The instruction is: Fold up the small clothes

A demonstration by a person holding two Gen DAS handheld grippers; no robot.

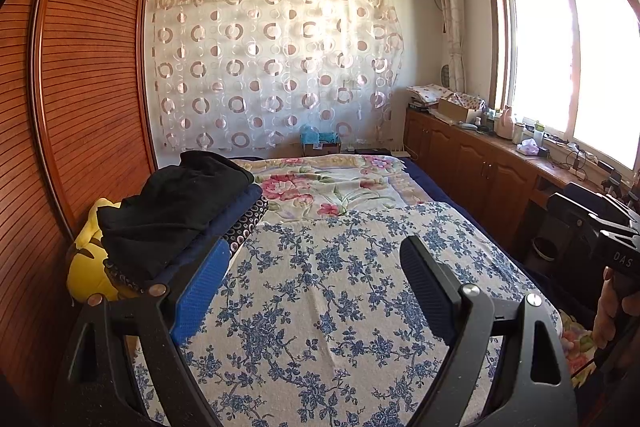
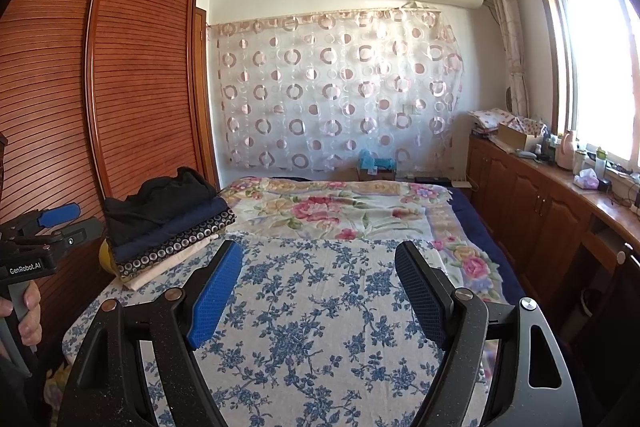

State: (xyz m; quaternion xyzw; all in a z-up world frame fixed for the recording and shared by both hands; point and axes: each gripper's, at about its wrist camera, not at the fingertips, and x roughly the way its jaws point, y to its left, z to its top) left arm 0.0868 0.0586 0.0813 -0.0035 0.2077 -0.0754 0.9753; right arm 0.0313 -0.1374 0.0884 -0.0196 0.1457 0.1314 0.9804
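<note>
A stack of folded clothes (image 1: 176, 211) lies at the bed's left edge: a black piece on top, navy, a dark ring-patterned one and a cream one below; it also shows in the right wrist view (image 2: 168, 223). My left gripper (image 1: 316, 259) is open and empty, held above the blue-flowered cloth (image 1: 328, 307), with its blue pad just right of the stack. My right gripper (image 2: 320, 263) is open and empty above the same cloth (image 2: 312, 339). The left gripper also shows at the left edge of the right wrist view (image 2: 60, 223), and the right gripper's body at the right edge of the left wrist view.
A yellow plush toy (image 1: 86, 267) lies beside the stack by the wooden wardrobe (image 1: 80, 99). A pink-flowered blanket (image 1: 332, 183) covers the far half of the bed. A wooden cabinet (image 1: 472, 163) with clutter runs along the right wall under the window.
</note>
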